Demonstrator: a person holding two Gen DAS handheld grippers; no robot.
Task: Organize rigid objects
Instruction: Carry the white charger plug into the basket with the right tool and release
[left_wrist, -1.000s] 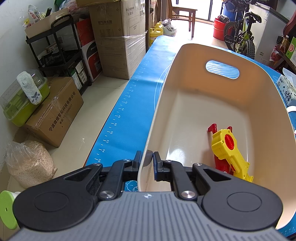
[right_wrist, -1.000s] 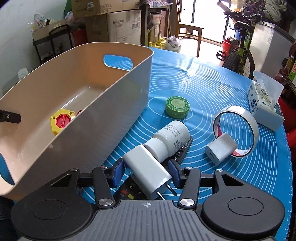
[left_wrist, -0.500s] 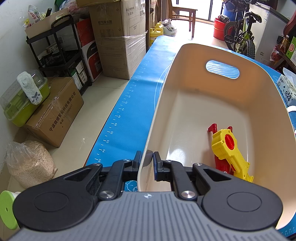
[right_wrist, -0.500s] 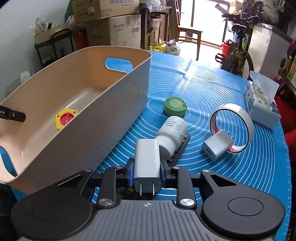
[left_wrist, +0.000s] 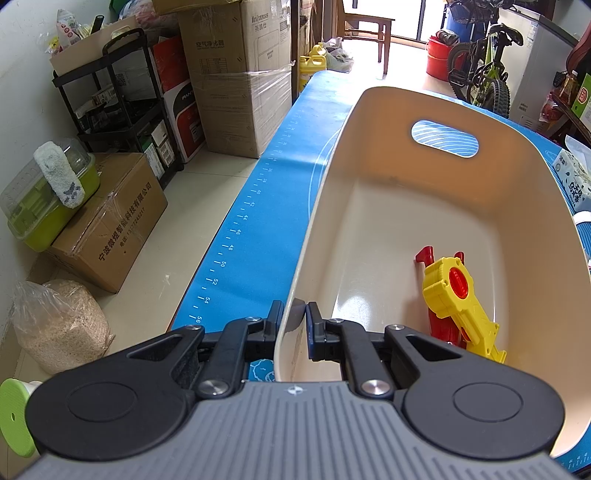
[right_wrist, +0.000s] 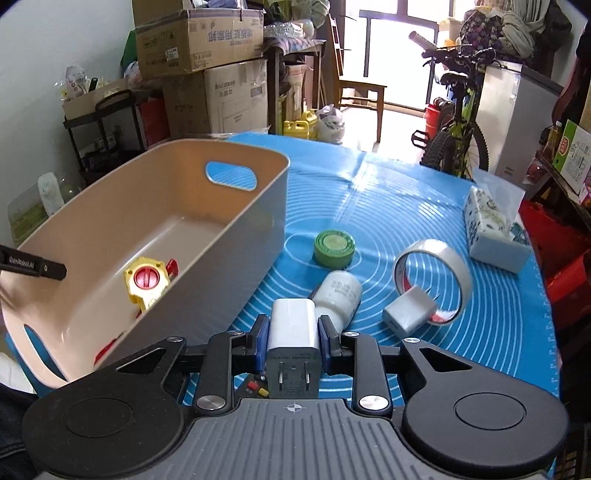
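Left hand-held gripper (left_wrist: 294, 320) clamped on beige bin (left_wrist: 524, 236) rim; right hand-held gripper (right_wrist: 291, 338) pinching white charger (right_wrist: 293, 325) beside bin.

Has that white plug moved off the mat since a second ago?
Yes. The white plug, clamped in the right gripper, has lifted off the calculator.

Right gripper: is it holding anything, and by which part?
Yes. The right gripper is shut on the white charger, its pads pressing the two flat sides of the body, prongs pointing back toward the camera.
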